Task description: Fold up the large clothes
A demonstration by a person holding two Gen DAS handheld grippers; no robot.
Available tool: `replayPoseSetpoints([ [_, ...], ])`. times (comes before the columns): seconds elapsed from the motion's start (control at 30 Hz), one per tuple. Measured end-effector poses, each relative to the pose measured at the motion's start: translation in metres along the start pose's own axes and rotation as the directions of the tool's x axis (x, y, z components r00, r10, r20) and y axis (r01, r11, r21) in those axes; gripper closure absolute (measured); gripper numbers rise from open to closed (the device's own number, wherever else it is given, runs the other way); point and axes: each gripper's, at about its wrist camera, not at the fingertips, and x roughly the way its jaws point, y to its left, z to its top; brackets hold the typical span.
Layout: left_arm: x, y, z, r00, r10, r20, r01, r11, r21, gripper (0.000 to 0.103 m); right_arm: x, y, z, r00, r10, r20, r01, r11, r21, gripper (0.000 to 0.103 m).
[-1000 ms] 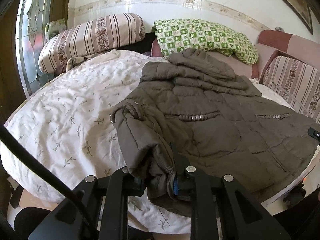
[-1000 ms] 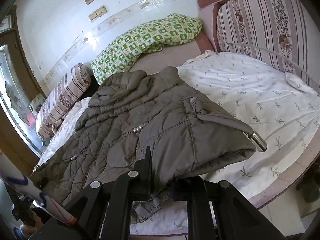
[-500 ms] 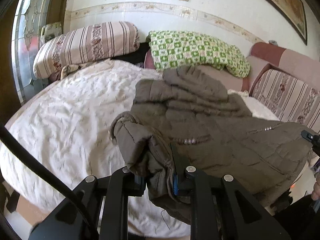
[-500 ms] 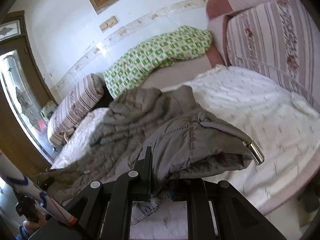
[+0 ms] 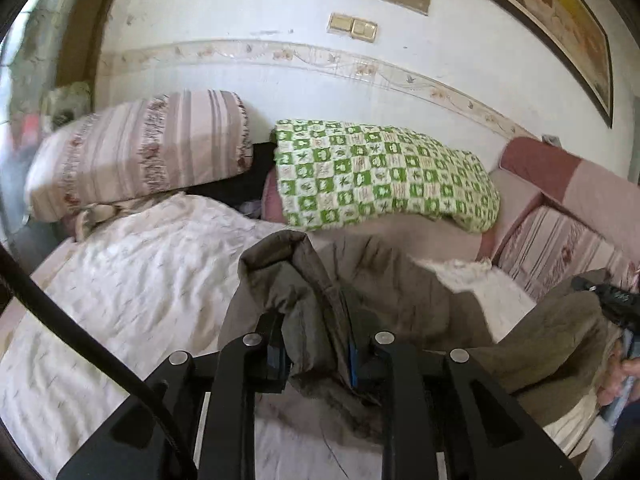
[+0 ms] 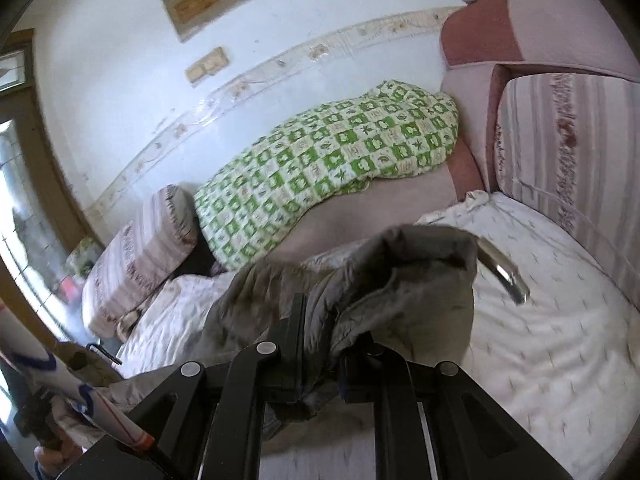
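We hold 2 grippers over a bed [image 5: 120, 300] covered by a white floral sheet. The left gripper [image 5: 316, 350] has a thick fold of the olive-brown quilted jacket [image 5: 400, 304] between its fingers; its jaws are opening, yet the fabric still fills the gap and the blue pads press against it. The right gripper [image 6: 320, 354] has its fingers clamped on another bunch of the same jacket [image 6: 384, 280], near a cuff with a shiny metal end [image 6: 504, 272].

The jacket hangs lifted between the 2 grippers, above the near edge of the bed. Seen from the left wrist, it sags across toward the right gripper [image 5: 612, 300] at the frame's right edge, where part of a hand [image 5: 620, 380] shows. How much of the jacket rests on the sheet we cannot tell; motion blur softens the folds.

Against the far wall lie a striped pillow [image 5: 140, 160] and a green checked quilt [image 5: 380, 176]. A striped cushion [image 6: 568, 152] stands at the right side of the bed.
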Motion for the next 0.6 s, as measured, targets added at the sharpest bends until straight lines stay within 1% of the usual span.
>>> replayPoseSetpoints([
  [0.1, 0.044, 0.014, 0.041, 0.999, -0.023, -0.024, 0.021, 0.996, -0.081, 0.068, 0.051, 0.001, 0.03, 0.999, -0.035, -0.023, 0.035, 0.999, 0.016, 0.091],
  [0.17, 0.065, 0.025, 0.058, 0.999, -0.032, -0.033, 0.027, 0.991, -0.132, 0.056, 0.089, 0.002, 0.045, 0.997, -0.064, -0.038, 0.065, 0.998, 0.013, 0.091],
  [0.2, 0.072, 0.03, 0.063, 0.999, -0.028, -0.032, 0.023, 0.988, -0.151, 0.053, 0.113, 0.003, 0.052, 0.995, -0.087, -0.05, 0.087, 0.996, 0.009, 0.091],
  [0.27, 0.085, 0.04, 0.073, 1.0, -0.015, -0.01, 0.013, 0.985, -0.171, 0.045, 0.143, -0.001, 0.057, 0.991, -0.109, -0.074, 0.11, 0.994, 0.014, 0.091],
  [0.4, 0.101, 0.052, 0.086, 0.998, 0.046, 0.031, -0.042, 0.991, -0.128, 0.043, 0.208, -0.016, 0.058, 0.978, -0.171, -0.123, 0.174, 0.984, 0.021, 0.091],
  [0.47, 0.106, 0.057, 0.086, 0.998, 0.052, 0.041, -0.047, 0.991, -0.122, 0.043, 0.229, -0.022, 0.053, 0.971, -0.194, -0.14, 0.197, 0.98, 0.015, 0.091],
  [0.53, 0.116, 0.058, 0.081, 0.999, 0.034, 0.025, -0.031, 0.993, -0.11, 0.043, 0.251, -0.029, 0.048, 0.964, -0.216, -0.156, 0.22, 0.975, 0.012, 0.09],
  [0.6, 0.134, 0.049, 0.068, 1.0, 0.025, -0.012, -0.026, 0.997, -0.069, 0.043, 0.266, -0.036, 0.044, 0.959, -0.217, -0.182, 0.224, 0.974, 0.02, 0.085],
])
